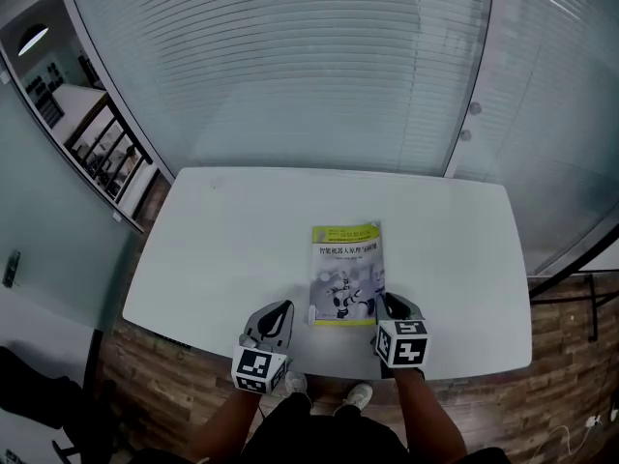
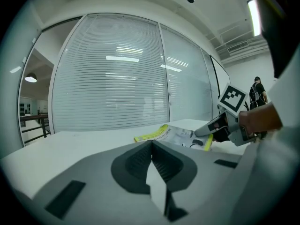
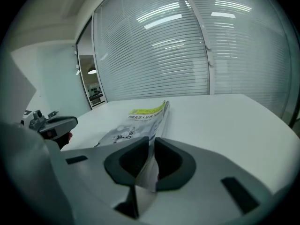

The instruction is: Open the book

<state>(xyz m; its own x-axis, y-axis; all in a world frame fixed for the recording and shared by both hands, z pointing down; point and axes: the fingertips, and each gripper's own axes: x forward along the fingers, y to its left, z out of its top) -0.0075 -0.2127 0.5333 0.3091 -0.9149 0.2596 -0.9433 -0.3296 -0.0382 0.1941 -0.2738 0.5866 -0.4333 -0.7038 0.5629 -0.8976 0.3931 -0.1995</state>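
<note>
A thin book (image 1: 346,274) with a yellow-green band on its cover lies flat near the front edge of the white table (image 1: 232,230). My right gripper (image 1: 387,303) sits at the book's near right corner. In the right gripper view its jaws (image 3: 151,142) pinch the edge of the cover, which rises slightly off the pages (image 3: 136,125). My left gripper (image 1: 280,309) rests a little left of the book's near left corner, apart from it. Its jaws meet at the tips (image 2: 151,143) with nothing between them. From the left gripper view the book (image 2: 176,135) and the right gripper (image 2: 213,127) show beyond.
A glass wall with blinds (image 1: 319,66) stands behind the table. The table's front edge (image 1: 193,341) runs just under both grippers, with wood floor (image 1: 561,404) below and to the right. A person (image 2: 257,92) stands far off.
</note>
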